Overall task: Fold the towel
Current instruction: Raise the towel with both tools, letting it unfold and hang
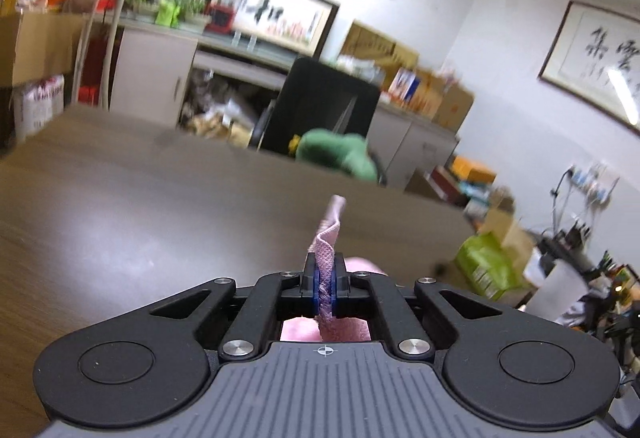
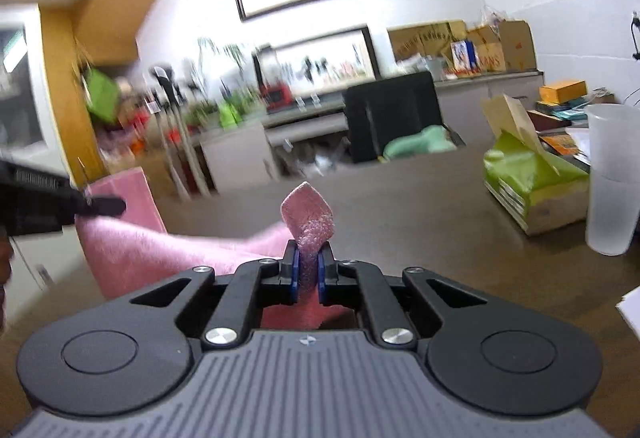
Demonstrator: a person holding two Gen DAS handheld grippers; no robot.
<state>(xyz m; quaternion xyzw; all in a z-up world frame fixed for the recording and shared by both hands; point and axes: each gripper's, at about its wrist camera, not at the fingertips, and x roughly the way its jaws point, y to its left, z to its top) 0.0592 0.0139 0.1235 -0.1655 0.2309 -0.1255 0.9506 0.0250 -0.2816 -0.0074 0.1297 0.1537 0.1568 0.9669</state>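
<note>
A pink towel point(image 1: 328, 238) is pinched between the blue pads of my left gripper point(image 1: 325, 280), which is shut on a corner that sticks up past the fingertips. More pink cloth hangs below the jaws. In the right wrist view my right gripper point(image 2: 307, 265) is shut on another corner of the towel point(image 2: 308, 216), which curls above the pads. The towel sags to the left in a wide pink sheet point(image 2: 132, 242) toward the other gripper point(image 2: 102, 206), which holds its far corner raised above the brown table point(image 2: 420, 206).
A green and tan box point(image 2: 532, 182) and a frosted plastic cup point(image 2: 612, 178) stand on the table at the right. A black chair point(image 2: 394, 114) with a green cushion point(image 1: 340, 152) stands beyond the far edge. Cabinets and cardboard boxes line the walls.
</note>
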